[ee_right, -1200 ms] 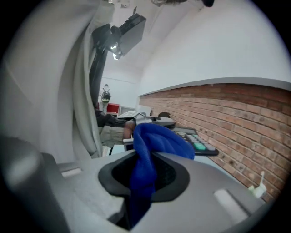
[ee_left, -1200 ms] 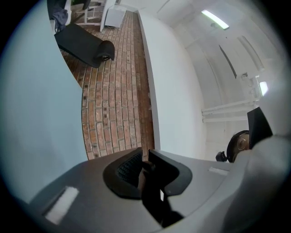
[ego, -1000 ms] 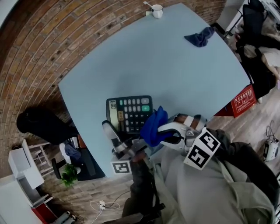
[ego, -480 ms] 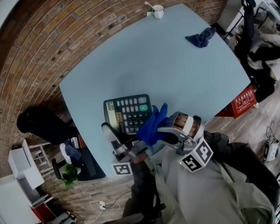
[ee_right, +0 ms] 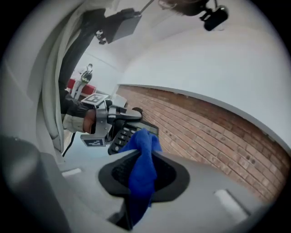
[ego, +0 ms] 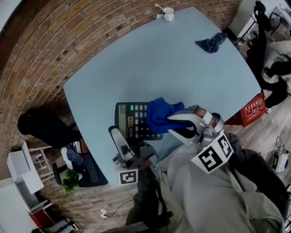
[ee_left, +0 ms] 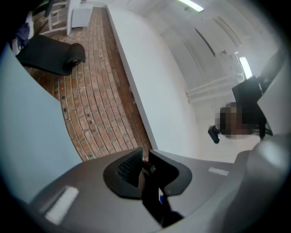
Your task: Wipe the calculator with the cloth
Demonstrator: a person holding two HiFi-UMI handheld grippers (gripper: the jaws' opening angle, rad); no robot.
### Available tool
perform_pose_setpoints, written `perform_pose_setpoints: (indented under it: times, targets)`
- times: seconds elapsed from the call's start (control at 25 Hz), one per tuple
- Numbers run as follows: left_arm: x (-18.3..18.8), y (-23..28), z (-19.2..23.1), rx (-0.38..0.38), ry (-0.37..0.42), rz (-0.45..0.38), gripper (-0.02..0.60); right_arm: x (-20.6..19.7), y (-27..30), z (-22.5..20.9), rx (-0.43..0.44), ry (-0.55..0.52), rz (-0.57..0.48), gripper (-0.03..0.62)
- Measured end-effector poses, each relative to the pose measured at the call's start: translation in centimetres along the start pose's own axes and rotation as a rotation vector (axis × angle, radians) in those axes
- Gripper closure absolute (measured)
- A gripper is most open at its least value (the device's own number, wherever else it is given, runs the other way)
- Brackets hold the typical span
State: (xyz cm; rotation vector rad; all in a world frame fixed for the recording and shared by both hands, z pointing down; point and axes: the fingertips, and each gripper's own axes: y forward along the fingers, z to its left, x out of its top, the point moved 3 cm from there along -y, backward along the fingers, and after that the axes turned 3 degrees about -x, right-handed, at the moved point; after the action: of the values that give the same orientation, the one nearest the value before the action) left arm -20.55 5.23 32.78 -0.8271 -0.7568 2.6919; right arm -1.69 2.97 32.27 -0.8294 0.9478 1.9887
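Note:
The black calculator (ego: 131, 121) with grey and green keys is at the near edge of the light blue table (ego: 150, 68). My left gripper (ego: 113, 133) is shut on its near left edge; in the left gripper view only a thin dark edge of the calculator (ee_left: 153, 195) shows between the jaws of the left gripper (ee_left: 144, 157). My right gripper (ego: 167, 118) is shut on a bright blue cloth (ego: 158, 113) that lies over the calculator's right part. In the right gripper view the cloth (ee_right: 143, 164) hangs from the right gripper (ee_right: 143, 139), close to the calculator (ee_right: 122, 136).
A second, dark blue cloth (ego: 211, 43) lies at the table's far right. A white mug (ego: 168, 14) stands at the far edge. A red box (ego: 251, 105) sits on the floor to the right, and a black chair (ego: 41, 129) to the left.
My right gripper has carried the blue cloth away from me and onto the right side of the calculator. The left gripper keeps its hold on the calculator's edge.

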Motion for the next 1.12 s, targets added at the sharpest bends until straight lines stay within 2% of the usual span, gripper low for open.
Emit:
perform_pose_setpoints:
  times: [0.12,0.2,0.28,0.36,0.52,0.6,0.68,0.84,0.92,1.0,1.12]
  targets:
    - [-1.1,-0.3,-0.1,0.017,0.125,0.091,0.543,1.7,1.3,3.1,0.136,-0.073,-0.002,0.533]
    - [-1.9,-0.4,-0.2,0.009,0.124,0.124,0.543,3.2,1.3,5.6,0.248,-0.06,-0.065,0.533]
    - [-2.7,-0.5,-0.5,-0.003,0.087,0.139,0.543,3.9,1.3,6.6,0.291,-0.063,-0.101,0.533]
    - [-3.1,-0.6,-0.6,-0.007,0.069,0.153,0.541,3.2,1.7,5.2,0.248,-0.052,-0.087,0.533]
    - [-4.0,-0.5,-1.3,-0.051,0.06,0.215,0.541,0.4,2.7,-1.0,0.045,0.033,0.013,0.533]
    - [-4.9,-0.6,-1.4,-0.052,0.05,0.239,0.541,-0.2,3.2,-2.3,-0.006,0.039,0.056,0.533]
    - [-5.4,-0.7,-1.0,-0.027,0.044,0.247,0.541,0.3,3.5,-1.0,0.032,0.027,0.059,0.533]
    - [-5.8,-1.3,0.2,0.029,0.028,0.258,0.541,2.3,2.8,4.9,0.25,0.019,0.003,0.533]
    - [-5.6,-1.6,0.6,0.04,0.007,0.253,0.542,2.6,2.4,6.0,0.305,0.025,-0.009,0.533]
    - [-5.6,-1.5,0.4,0.02,-0.008,0.256,0.541,2.0,2.6,4.9,0.283,0.04,-0.003,0.533]
    - [-5.8,-1.5,-0.3,-0.024,-0.019,0.29,0.541,0.1,3.8,0.2,0.13,0.092,-0.004,0.533]
